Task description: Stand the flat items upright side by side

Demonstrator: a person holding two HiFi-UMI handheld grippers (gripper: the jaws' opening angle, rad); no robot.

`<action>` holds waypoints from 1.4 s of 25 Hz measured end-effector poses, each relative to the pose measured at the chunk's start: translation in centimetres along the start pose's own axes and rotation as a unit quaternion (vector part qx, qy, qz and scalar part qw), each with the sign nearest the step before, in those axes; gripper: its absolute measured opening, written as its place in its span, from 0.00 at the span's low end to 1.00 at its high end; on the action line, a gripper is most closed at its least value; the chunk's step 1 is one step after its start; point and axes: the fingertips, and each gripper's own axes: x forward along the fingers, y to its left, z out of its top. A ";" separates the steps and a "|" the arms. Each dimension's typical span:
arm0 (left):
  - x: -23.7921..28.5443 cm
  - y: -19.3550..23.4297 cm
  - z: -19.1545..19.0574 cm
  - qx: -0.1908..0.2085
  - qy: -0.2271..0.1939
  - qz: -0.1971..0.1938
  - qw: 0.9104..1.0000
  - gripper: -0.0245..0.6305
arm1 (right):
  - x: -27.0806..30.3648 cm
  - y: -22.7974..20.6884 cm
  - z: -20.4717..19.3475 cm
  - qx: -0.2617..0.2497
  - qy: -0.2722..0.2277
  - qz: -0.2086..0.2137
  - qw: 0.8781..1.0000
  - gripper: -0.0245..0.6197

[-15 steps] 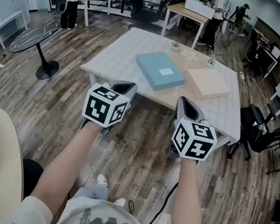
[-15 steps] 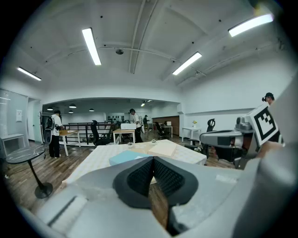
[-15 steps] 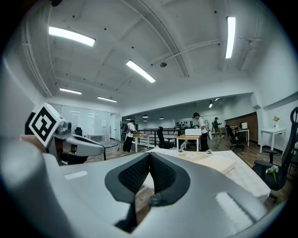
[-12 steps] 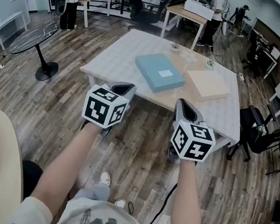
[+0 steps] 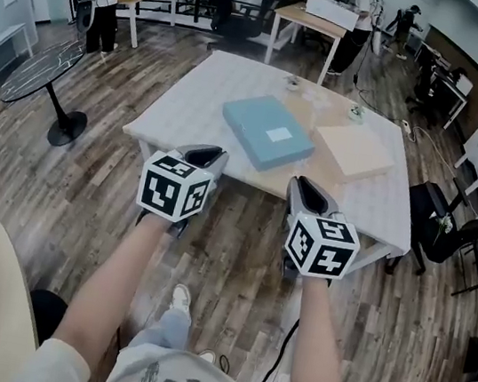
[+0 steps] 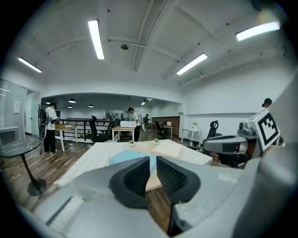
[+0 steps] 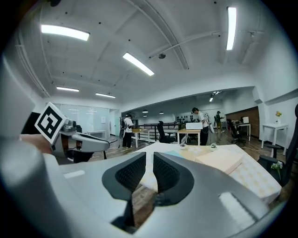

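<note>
White table (image 5: 191, 97) carried blue box (image 5: 266, 131) and beige box (image 5: 353, 150), both lying flat; left claw (image 5: 206, 153) and right claw (image 5: 306, 189) hovered short of table edge, each nearly closed, empty.

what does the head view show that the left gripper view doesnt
Only the head view: both forearms, a shoe and the left gripper from above. Only the left gripper view: ceiling lights and its own jaws, almost together with nothing between them. Both: the table, the blue box and beige box lying flat, and the right gripper.
</note>
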 end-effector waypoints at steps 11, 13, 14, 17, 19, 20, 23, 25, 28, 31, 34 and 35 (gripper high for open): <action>10.1 8.5 0.3 -0.024 0.023 -0.039 0.999 0.26 | 12.0 -2.5 -0.5 0.016 0.029 -0.022 0.999 0.29; 11.5 10.1 0.4 -0.033 0.027 -0.045 0.998 0.28 | 13.8 -2.7 -0.6 0.016 0.038 -0.023 0.999 0.32; 12.1 10.9 0.4 -0.037 0.028 -0.047 0.998 0.29 | 14.7 -2.7 -0.5 0.016 0.041 -0.023 0.999 0.33; 13.9 12.9 0.7 -0.051 0.031 -0.052 0.997 0.34 | 17.2 -2.7 -0.2 0.015 0.049 -0.020 0.998 0.41; 15.0 13.7 1.0 -0.059 0.033 -0.057 0.996 0.36 | 18.5 -3.0 0.1 0.012 0.056 -0.020 0.998 0.43; 15.6 14.1 1.1 -0.062 0.035 -0.059 0.996 0.37 | 19.1 -3.1 0.2 0.012 0.059 -0.020 0.998 0.45; 17.2 15.4 0.8 -0.072 0.042 -0.067 0.994 0.39 | 21.2 -3.3 0.0 0.011 0.070 -0.016 0.997 0.48; 18.2 16.3 0.4 -0.078 0.047 -0.070 0.993 0.39 | 22.6 -3.3 -0.2 0.009 0.078 -0.012 0.997 0.51; 19.6 17.3 0.0 -0.090 0.054 -0.075 0.992 0.39 | 24.3 -3.7 -0.4 0.002 0.091 -0.007 0.996 0.53; 20.8 17.8 -0.5 -0.102 0.064 -0.076 0.990 0.40 | 25.5 -4.8 -0.4 -0.005 0.104 -0.004 0.995 0.54; 22.2 18.2 -1.1 -0.116 0.070 -0.075 0.988 0.40 | 26.8 -6.4 -0.3 -0.014 0.113 0.002 0.994 0.54; 22.8 18.3 -1.6 -0.123 0.075 -0.073 0.987 0.40 | 27.3 -7.0 -0.4 -0.019 0.116 0.005 0.993 0.54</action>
